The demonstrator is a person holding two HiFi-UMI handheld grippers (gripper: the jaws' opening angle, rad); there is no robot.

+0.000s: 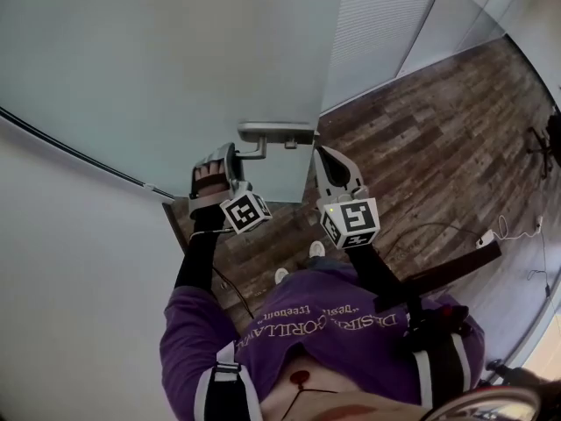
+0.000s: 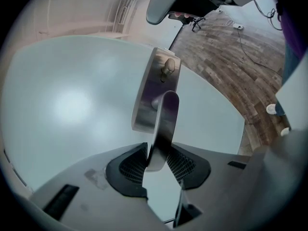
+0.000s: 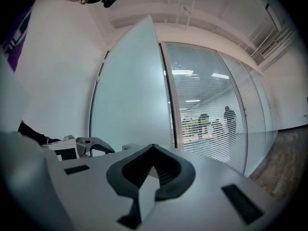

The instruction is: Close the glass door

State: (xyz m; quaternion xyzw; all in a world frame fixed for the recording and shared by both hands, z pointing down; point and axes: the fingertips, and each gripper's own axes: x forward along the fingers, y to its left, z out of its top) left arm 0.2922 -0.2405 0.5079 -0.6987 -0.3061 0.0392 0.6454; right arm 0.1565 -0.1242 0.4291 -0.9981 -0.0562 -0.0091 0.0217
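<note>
The frosted glass door [image 1: 166, 60] fills the upper left of the head view, and its metal lever handle [image 1: 272, 132] sits on the free edge. My left gripper [image 1: 235, 158] reaches up to that lever from below left. In the left gripper view the lever's end [image 2: 161, 129] lies between the two pads, which press on it from both sides, below the steel backplate [image 2: 155, 88]. My right gripper [image 1: 326, 163] hovers just right of the door's edge, apart from it. Its jaws meet at the tip [image 3: 153, 150] with nothing between them. The door's edge [image 3: 156, 81] stands ahead.
A white wall [image 1: 61, 261] runs along the left. A wood-plank floor [image 1: 438, 139] spreads to the right, with cables and a white plug [image 1: 485, 239]. A glazed partition with blinds [image 3: 207, 105] stands beyond the door, with people behind it. A chair base [image 1: 545, 143] is at far right.
</note>
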